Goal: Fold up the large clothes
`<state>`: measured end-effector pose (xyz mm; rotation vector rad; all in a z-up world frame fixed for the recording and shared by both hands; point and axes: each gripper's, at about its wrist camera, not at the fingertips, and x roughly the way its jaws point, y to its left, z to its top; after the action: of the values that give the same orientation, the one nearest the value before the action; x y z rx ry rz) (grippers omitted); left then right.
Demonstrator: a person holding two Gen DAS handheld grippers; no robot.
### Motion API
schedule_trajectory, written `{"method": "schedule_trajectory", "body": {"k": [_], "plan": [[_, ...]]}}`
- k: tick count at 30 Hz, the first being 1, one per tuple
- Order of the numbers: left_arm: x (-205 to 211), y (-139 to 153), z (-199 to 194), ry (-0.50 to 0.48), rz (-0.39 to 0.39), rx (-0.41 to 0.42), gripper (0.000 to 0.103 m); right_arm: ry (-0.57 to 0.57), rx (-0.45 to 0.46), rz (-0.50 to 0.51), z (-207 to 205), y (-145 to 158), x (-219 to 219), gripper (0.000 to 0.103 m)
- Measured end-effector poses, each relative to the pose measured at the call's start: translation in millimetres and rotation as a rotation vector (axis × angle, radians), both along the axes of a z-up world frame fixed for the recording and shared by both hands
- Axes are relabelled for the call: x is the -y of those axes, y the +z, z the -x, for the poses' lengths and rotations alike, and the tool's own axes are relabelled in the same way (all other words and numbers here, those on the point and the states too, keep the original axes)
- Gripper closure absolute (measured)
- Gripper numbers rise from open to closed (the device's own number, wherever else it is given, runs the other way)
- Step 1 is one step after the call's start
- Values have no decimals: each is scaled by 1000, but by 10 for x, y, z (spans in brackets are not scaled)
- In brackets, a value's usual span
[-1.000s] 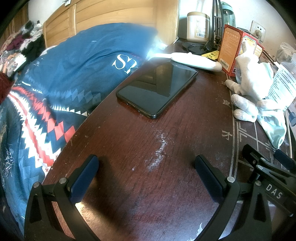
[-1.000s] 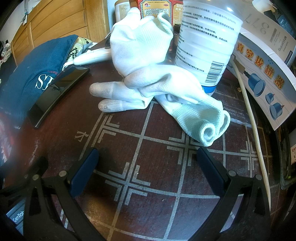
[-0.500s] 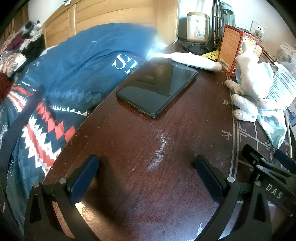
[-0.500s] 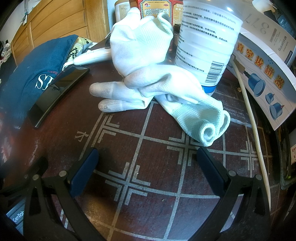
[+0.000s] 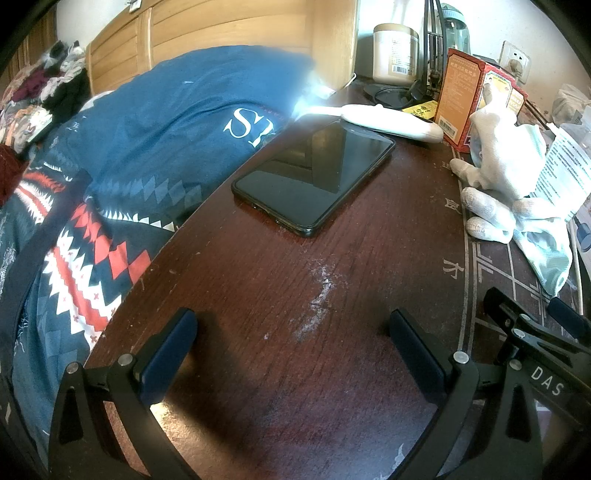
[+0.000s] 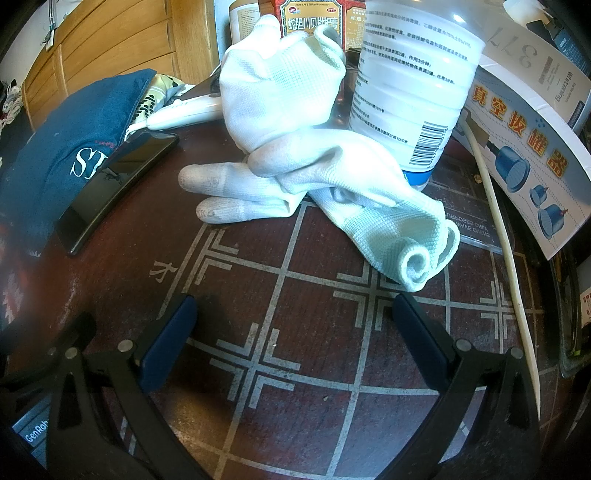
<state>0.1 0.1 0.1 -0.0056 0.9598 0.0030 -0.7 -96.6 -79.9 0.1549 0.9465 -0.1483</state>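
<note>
Blue garment (image 5: 177,122) on bed, left of the counter (image 5: 295,295). Phone (image 5: 314,177) near counter's bed-side edge. Left tool (image 5: 291,347) and right tool (image 6: 295,332) wide, holding nothing.

Sunlit dark wooden table (image 5: 332,369) beside pale wooden headboard (image 5: 240,26).

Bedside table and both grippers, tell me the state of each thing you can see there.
Left gripper: jaws open, empty, low over the table.
Right gripper: jaws open, empty.
Phone: screen dark, lying flat.
White gloves: crumpled in a heap, one cuff rolled.
Plastic jar: upright.
Red box: standing upright.
Blue garment: unfolded, bunched on the bed.
</note>
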Motion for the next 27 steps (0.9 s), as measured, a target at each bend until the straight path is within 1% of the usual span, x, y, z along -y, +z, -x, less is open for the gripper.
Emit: {"method": "schedule_trajectory", "body": {"k": [20, 21, 22, 23, 24, 25, 26, 27], "plan": [[0, 1, -1, 0, 0, 0, 0, 0, 0, -1, -8, -2, 12, 0], [-2, 2, -2, -5, 2, -1, 0, 1, 1, 0, 3, -1, 41, 0], [-5, 8, -9, -36, 0, -10, 0, 5, -6, 1, -5, 0, 9, 0], [-24, 19, 8, -85, 5, -31, 0, 9, 3, 2, 19, 33, -9, 0], [-54, 34, 59, -138, 6, -54, 0, 16, 38, 10, 84, 103, -32, 0], [-126, 82, 145, -171, 15, -68, 3, 28, 79, 38, 160, 200, -90, 0], [-205, 142, 312, -165, 11, -33, 9, 49, 113, 67, 240, 304, -171, 0], [-278, 218, 471, -167, -22, -5, 9, 89, 153, 81, 335, 430, -272, 0]]}}
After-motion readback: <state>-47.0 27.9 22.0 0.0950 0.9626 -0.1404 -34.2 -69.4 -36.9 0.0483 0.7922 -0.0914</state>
